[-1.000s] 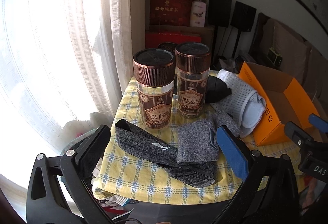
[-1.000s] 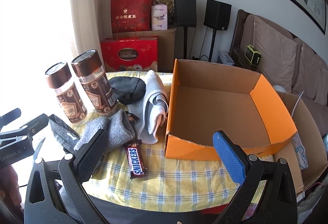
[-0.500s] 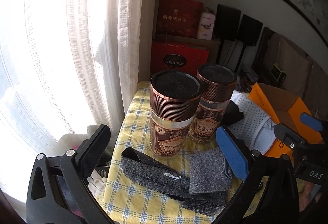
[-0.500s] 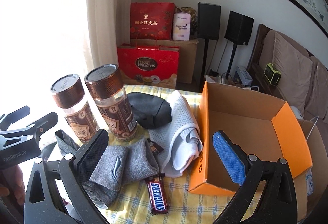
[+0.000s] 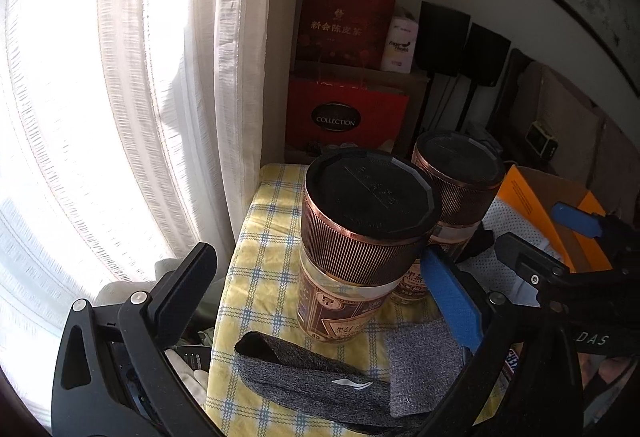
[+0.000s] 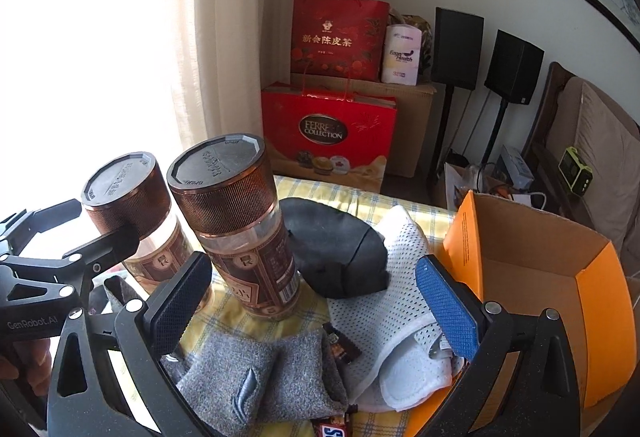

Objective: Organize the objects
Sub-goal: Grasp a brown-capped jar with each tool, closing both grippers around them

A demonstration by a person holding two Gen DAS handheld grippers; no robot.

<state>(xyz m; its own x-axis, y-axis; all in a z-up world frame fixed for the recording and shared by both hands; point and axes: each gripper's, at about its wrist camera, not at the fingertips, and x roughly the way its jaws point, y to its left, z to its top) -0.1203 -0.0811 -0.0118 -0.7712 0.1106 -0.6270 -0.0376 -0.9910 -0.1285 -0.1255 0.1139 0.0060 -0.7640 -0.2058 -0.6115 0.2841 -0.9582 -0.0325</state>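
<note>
On the worktop: a yellow checked cloth point(image 6: 374, 207) carries everything; nothing has been put away yet, as far as I can judge.
Box: the orange cardboard box point(image 6: 600, 321) stands at 3 o'clock in the right wrist view, open at the top; the part of its inside that shows is bare.
Jars: two tall jars with ribbed copper lids stand upright just beside each other. The near jar point(image 5: 360, 249) fills the middle of the left wrist view; the second jar point(image 5: 456, 193) stands behind it at 2 o'clock.
Soft things: a dark grey headband point(image 5: 316, 385) and folded grey socks point(image 6: 260, 377) lie in front of the jars; a white mesh cloth point(image 6: 396, 321) and a black eye mask point(image 6: 340, 257) lie between the jars and the box.
Snack: a chocolate bar point(image 6: 330, 429) shows only as a sliver at 6 o'clock in the right wrist view.
Left gripper point(image 5: 320, 297): fingers spread wide, holding nothing, one on each side of the near jar, apparently not yet touching it, though the right finger's contact is hard to read.
Right gripper point(image 6: 316, 305): fingers released and empty, hovering over the socks and mesh cloth.
Progress: start of the job; every item remains to be moved, presumably into the box.
Likely step in hand: the left gripper closing on the near jar.
</note>
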